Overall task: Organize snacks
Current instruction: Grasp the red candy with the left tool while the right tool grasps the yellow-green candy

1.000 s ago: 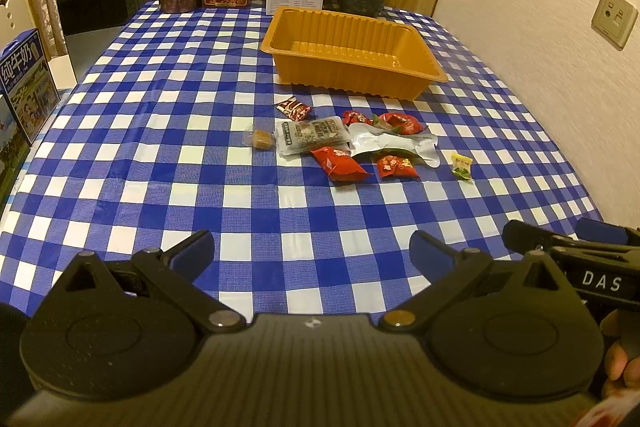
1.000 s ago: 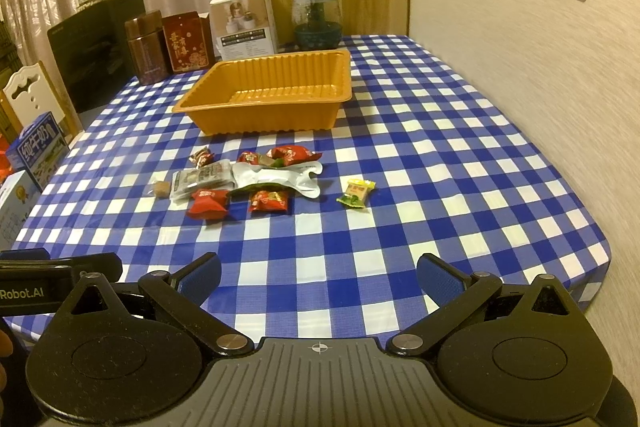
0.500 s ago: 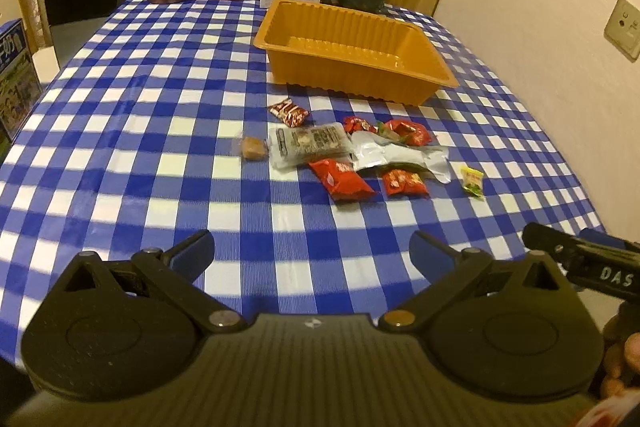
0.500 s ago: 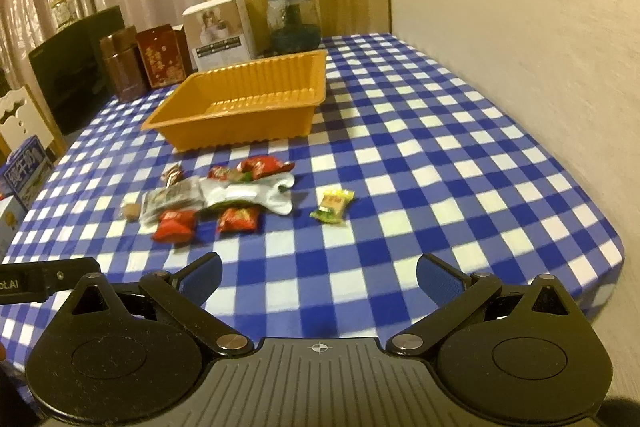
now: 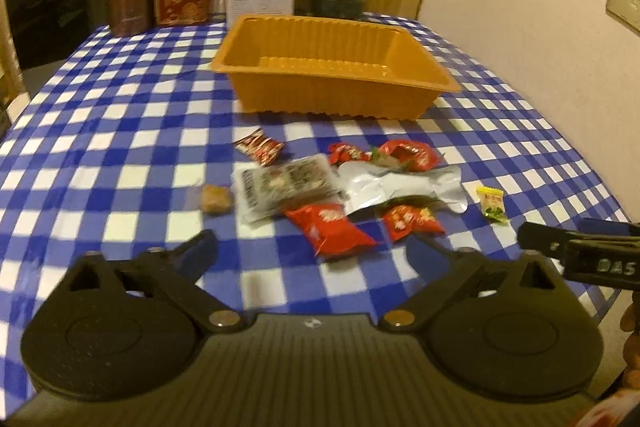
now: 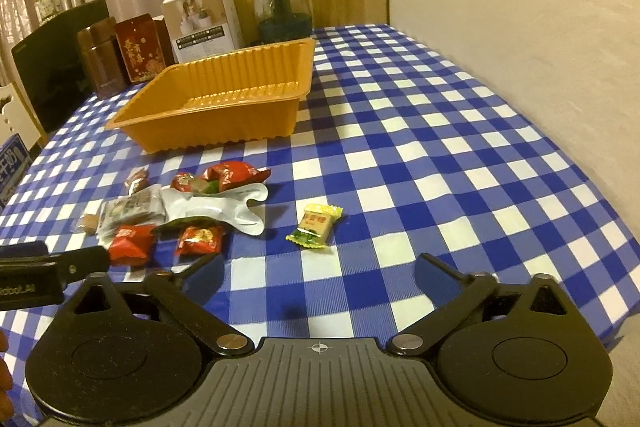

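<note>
1. Your left gripper (image 5: 312,251) hovers low over the near edge of the tabletop (image 5: 120,131), jaws apart and holding nothing. Your right gripper (image 6: 320,273) does likewise, jaws spread wide and unloaded.
2. The snacks lie loose in a cluster on the tabletop between you and the orange tray (image 5: 336,75); the tray looks bare inside. Nothing sorted yet, by my read.
3. Nearest your left jaws: a red packet (image 5: 328,227), long axis running from near-right to far-left, one end pointing toward your gripper. Turn the jaws across its short side, then drop and close on the middle.
4. The silver pouch (image 5: 400,187) lies long-axis crosswise, left to right, overlapping neighbouring pieces. Leave it until the small ones around it are lifted off.
5. The yellow-green candy (image 6: 316,225) sits alone, well apart to the right, tilted diagonally. It suits your right jaws: approach from above and pinch across its narrow width.
6. The wrappers look slick and thin; press flat to the cloth before closing.
</note>
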`<state>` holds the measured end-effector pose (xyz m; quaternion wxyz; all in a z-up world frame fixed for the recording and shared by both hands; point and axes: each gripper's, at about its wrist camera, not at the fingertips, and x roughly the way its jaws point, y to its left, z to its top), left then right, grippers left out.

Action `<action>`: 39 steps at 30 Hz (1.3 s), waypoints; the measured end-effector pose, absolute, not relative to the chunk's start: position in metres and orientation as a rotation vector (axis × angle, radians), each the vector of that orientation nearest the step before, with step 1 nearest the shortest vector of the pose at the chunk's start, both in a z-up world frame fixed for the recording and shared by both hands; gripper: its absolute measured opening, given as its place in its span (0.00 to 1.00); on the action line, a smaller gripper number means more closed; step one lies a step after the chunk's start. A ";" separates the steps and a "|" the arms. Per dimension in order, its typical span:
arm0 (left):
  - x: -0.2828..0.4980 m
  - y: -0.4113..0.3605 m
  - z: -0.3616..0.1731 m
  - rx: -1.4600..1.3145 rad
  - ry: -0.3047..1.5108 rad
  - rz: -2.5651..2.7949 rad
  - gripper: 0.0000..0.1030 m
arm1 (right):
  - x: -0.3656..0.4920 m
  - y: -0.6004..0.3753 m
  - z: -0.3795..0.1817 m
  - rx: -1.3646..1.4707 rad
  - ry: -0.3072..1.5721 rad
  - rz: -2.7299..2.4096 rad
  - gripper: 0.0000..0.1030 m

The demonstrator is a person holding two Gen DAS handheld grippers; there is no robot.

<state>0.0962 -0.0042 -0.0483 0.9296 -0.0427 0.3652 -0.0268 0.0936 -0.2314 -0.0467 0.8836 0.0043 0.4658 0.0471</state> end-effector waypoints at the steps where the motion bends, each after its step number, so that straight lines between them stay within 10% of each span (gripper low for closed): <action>1: 0.100 -0.006 -0.050 -0.089 0.747 -0.061 0.87 | 0.097 -0.231 -0.049 0.009 0.976 0.099 0.83; 39: 0.128 -0.015 -0.080 -0.026 0.807 -0.065 0.25 | 0.141 -0.215 -0.088 -0.013 1.014 0.068 0.24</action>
